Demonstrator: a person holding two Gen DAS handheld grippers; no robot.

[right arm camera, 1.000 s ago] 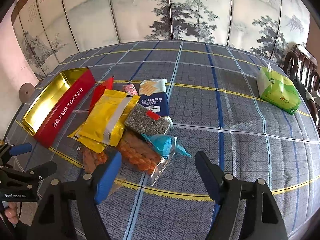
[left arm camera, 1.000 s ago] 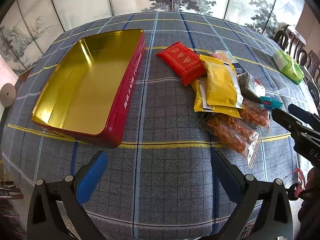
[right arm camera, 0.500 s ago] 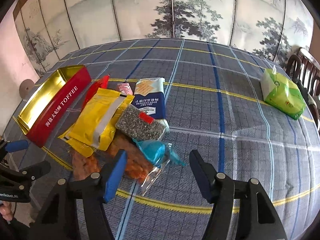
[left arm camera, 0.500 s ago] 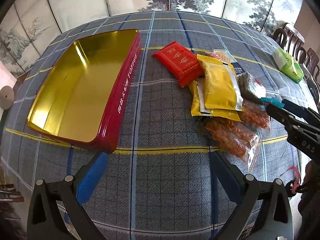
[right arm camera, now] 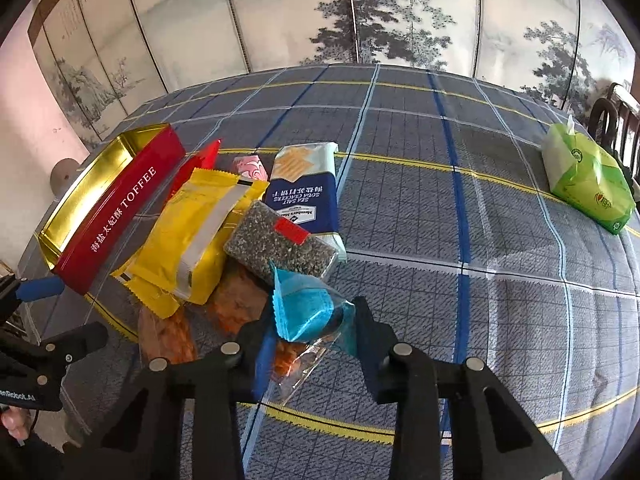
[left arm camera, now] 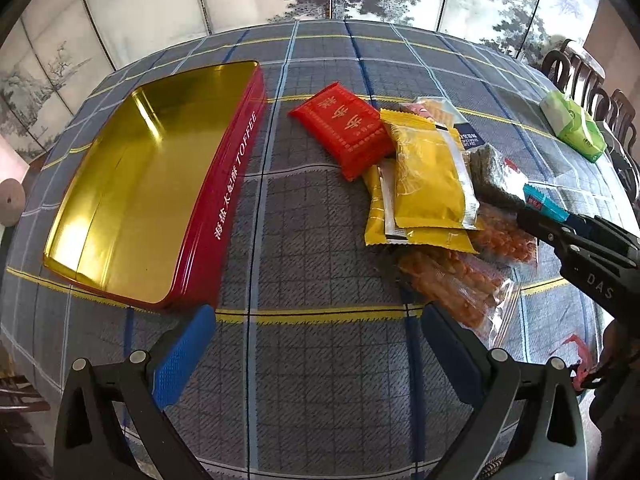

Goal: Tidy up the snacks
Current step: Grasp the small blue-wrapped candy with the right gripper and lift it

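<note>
Checked grey-blue cloth with yellow and blue lines covers the table [right arm camera: 460, 184], and painted screen panels [right arm camera: 280, 12] close off the background. Low in the right wrist view, the right gripper [right arm camera: 310, 332] has its jaws closing on a teal crinkly packet [right arm camera: 304, 308], which sits between the blue pads; whether both pads already press it is hard to make out, since the packet hides the inner faces. Under it lie clear bags of orange snacks [right arm camera: 240, 304], partly covered, their contents blurred. Just beyond rests a flat speckled grey bar with a red label [right arm camera: 280, 248], leaning on a blue-and-white cracker pack [right arm camera: 308, 196]. 2 glossy yellow pouches [right arm camera: 192, 236] overlap beside it, hiding most of a red packet [left arm camera: 344, 128] and a small pink one [right arm camera: 250, 166]. Left of the pile stands a rectangular red toffee tin [left arm camera: 132, 184] with a shiny gold inside, holding nothing. The left gripper [left arm camera: 316, 336] hovers wide apart over bare cloth near the tin's corner. Well apart at the far right lies a soft green tissue pack [right arm camera: 588, 180], with dark chair backs [left arm camera: 580, 76] cut off by the frame edge.
</note>
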